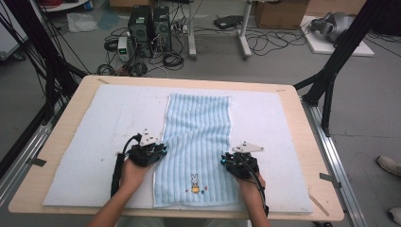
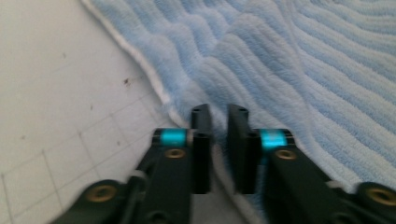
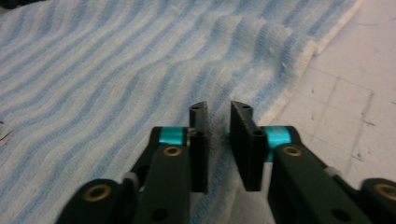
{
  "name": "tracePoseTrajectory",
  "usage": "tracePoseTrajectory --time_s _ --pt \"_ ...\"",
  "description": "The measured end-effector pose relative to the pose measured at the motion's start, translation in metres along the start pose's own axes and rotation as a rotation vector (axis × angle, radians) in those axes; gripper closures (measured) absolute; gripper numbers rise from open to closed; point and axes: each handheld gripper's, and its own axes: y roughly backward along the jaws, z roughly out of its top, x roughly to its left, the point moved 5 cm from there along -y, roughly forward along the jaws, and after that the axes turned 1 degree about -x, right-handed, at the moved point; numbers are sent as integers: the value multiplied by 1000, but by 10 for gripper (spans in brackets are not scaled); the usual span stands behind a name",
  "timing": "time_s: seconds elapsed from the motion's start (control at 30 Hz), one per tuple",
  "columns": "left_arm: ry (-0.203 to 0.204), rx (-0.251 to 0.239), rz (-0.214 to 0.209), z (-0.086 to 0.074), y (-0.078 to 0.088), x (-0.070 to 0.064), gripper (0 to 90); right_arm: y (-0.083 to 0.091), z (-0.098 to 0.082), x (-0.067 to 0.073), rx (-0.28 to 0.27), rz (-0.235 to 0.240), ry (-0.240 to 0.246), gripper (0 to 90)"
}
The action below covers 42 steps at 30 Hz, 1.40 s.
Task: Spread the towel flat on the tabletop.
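Observation:
A light blue striped towel lies lengthwise on the white foam mat, with a small rabbit picture near its front end. My left gripper sits at the towel's left edge. In the left gripper view the jaws of the left gripper stand close together, with the towel's white hem pinched between them. My right gripper is at the towel's right edge. Its jaws are nearly together, with a raised fold of the towel caught between the pads.
The mat covers most of a wooden table. Black frame posts stand at the table's far corners. Computers, cables and boxes lie on the floor beyond. A person's shoes are at the right.

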Motion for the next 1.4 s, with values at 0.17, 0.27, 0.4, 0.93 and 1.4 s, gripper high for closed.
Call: tracePoseTrajectory --time_s 0.17,0.27,0.4,0.93,1.4 --pt "66 -8 65 8 -12 16 875 -3 4 -1 8 -16 27 860" --pt "105 -11 82 11 -17 27 874 -9 10 -8 -1 -65 15 861" --pt "162 -39 54 11 -11 30 670 -10 14 -10 -16 -81 -1 796" --pt "213 -147 -183 -28 59 7 455 48 -13 0 -46 12 49 489" --pt "33 -6 -159 -41 57 -31 650 49 -38 0 26 49 72 622"
